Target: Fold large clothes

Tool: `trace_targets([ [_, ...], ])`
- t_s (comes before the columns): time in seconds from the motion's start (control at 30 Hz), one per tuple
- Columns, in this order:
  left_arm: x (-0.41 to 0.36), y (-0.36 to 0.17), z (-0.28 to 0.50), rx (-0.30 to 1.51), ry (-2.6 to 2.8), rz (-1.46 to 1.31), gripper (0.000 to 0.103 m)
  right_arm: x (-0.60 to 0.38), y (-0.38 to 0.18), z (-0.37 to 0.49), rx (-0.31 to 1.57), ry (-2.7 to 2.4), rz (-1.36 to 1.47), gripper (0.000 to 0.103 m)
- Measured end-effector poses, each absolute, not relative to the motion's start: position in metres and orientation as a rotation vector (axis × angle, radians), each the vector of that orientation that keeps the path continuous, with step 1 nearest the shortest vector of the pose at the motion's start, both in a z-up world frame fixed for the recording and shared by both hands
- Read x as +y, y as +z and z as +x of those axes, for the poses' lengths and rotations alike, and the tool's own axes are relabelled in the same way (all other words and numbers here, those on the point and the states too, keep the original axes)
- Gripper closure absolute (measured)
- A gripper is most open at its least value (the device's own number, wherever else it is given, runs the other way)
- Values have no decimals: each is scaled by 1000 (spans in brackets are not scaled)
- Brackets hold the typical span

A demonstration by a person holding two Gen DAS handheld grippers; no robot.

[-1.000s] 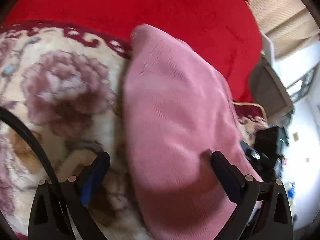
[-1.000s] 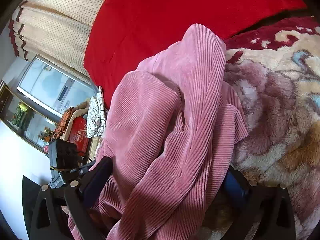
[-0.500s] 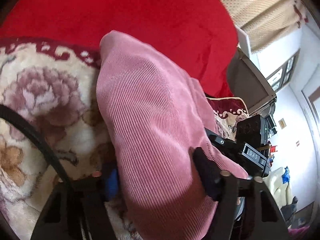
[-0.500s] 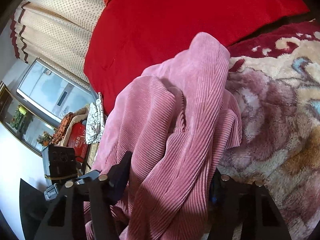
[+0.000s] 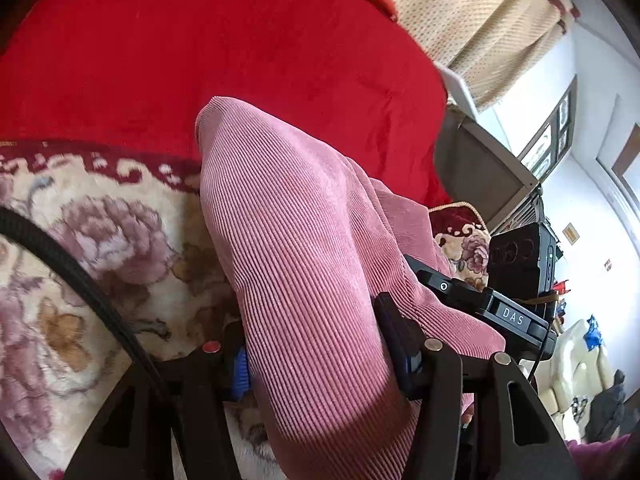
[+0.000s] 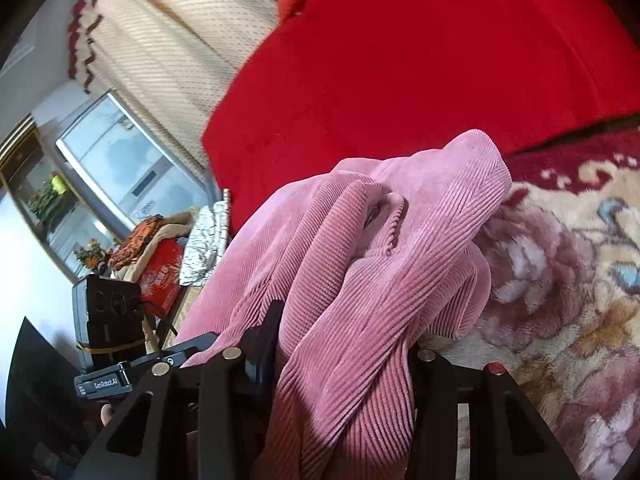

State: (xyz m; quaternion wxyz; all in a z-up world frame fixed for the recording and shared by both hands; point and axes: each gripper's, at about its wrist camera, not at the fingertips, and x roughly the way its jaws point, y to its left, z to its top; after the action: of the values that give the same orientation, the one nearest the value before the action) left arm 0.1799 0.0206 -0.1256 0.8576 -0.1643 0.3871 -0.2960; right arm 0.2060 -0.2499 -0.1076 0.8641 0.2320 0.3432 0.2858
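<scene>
In the left wrist view, a black cable (image 5: 80, 276) crosses the floral blanket (image 5: 100, 240) and runs off the bottom edge. The left claw (image 5: 316, 344) is clamped on a thick fold of the pink corduroy garment (image 5: 296, 248); its left finger is almost wholly buried, only a blue pad edge showing, and the cloth's lower end is cut off by the frame. A second ago these fingers stood wide apart around the fabric; they have since closed onto it. Behind lies the red cushion (image 5: 224, 60). At the right, the other tool's black body pokes out from behind the garment, partly covered by it.

In the right wrist view, the left tool's body shows at the lower left, with a blurred window (image 6: 120, 168) and curtain (image 6: 168, 36) behind. The right claw (image 6: 344, 344) grips a bunched mass of the garment (image 6: 384, 264); both fingertips are mostly swallowed by folds, and how many layers are caught is hard to tell. It too was open a second ago. The garment now rises off the blanket (image 6: 568, 264) between the two tools, its far tip against the cushion (image 6: 420, 52).
</scene>
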Motion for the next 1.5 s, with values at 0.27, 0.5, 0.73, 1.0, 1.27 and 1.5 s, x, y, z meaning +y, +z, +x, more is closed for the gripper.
trace_targets([
  [0.27, 27, -127, 158, 783, -627, -289, 46, -238, -100, 172, 685, 604, 448, 55],
  [0.5, 20, -168, 171, 972, -475, -141, 25, -240, -155, 173, 890, 490, 519, 54],
  [0.73, 25, -141, 147, 827, -380, 25, 24, -262, -121, 150, 861, 421, 531, 39],
  [1.0, 29, -130, 135, 754, -252, 83, 24, -262, -49, 134, 682, 363, 396, 36],
  [1.27, 33, -129, 135, 741, -193, 121, 24, -199, -41, 182, 750, 403, 302, 36],
  [1.5, 31, -135, 138, 749, -176, 150, 24, -193, -120, 240, 989, 287, 343, 39],
])
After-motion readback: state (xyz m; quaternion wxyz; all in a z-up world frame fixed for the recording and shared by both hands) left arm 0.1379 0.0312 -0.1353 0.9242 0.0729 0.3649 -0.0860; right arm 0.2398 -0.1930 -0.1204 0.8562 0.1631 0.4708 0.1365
